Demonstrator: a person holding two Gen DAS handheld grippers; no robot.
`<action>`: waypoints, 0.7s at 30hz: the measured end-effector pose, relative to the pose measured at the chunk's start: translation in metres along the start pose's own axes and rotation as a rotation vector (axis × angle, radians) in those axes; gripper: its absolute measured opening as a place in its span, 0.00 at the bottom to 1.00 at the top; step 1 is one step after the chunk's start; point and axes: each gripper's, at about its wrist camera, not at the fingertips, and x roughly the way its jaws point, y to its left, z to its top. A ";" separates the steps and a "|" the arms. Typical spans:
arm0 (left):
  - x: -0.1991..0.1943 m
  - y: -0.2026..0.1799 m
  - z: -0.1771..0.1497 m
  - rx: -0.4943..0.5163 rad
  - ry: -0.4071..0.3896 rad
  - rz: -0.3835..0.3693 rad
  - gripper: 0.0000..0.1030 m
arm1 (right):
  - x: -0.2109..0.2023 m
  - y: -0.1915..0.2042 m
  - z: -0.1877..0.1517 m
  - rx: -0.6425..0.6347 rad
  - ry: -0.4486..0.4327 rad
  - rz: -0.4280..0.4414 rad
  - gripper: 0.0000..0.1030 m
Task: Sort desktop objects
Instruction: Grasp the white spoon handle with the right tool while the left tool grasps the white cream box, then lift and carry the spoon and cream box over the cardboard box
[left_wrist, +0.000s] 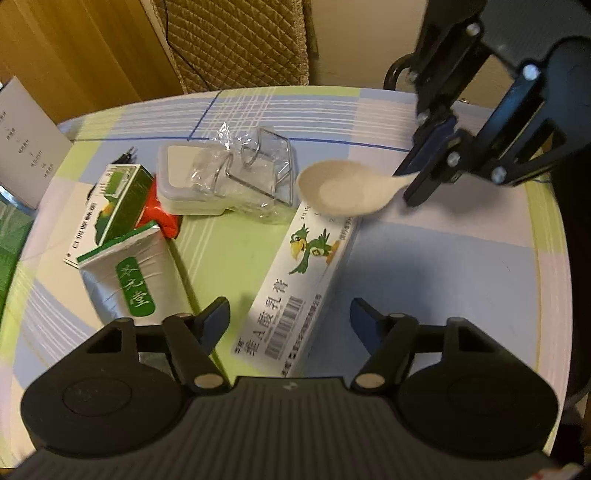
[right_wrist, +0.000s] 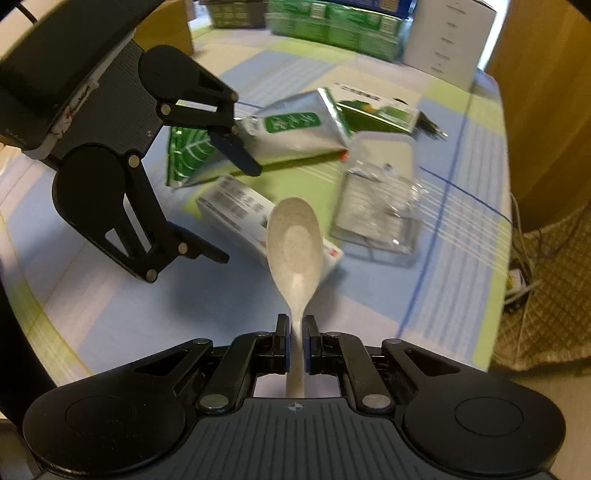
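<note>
My right gripper (right_wrist: 294, 328) (left_wrist: 421, 177) is shut on the handle of a speckled beige spoon (right_wrist: 293, 236) (left_wrist: 340, 190), whose bowl hangs above one end of a long white box with a green parrot (left_wrist: 303, 280) (right_wrist: 236, 208). My left gripper (left_wrist: 290, 314) (right_wrist: 236, 206) is open, its fingers either side of the near end of that box, above it. A silver pouch with a green label (left_wrist: 129, 273) (right_wrist: 295, 127) and a green-and-white box (left_wrist: 110, 206) (right_wrist: 376, 107) lie to the left. A clear lidded container (left_wrist: 225, 177) (right_wrist: 380, 192) with crinkled plastic and a wire part sits behind.
A red packet (left_wrist: 159, 218) peeks from under the green box. A green leaf-print packet (right_wrist: 188, 155) lies beside the pouch. White card (left_wrist: 26, 140) and green stacked boxes (right_wrist: 332, 22) stand at the table's far side. A quilted chair back (left_wrist: 236, 40) stands beyond the round checked table (left_wrist: 443, 266).
</note>
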 end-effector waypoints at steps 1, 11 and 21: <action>0.002 0.001 0.000 -0.012 0.006 -0.005 0.49 | 0.000 -0.002 -0.002 0.008 0.002 -0.004 0.03; -0.026 -0.025 -0.034 -0.337 0.050 0.053 0.32 | -0.011 0.002 -0.008 0.081 -0.031 0.011 0.03; -0.071 -0.077 -0.091 -0.644 0.021 0.193 0.35 | -0.009 0.047 -0.012 0.220 -0.064 0.086 0.03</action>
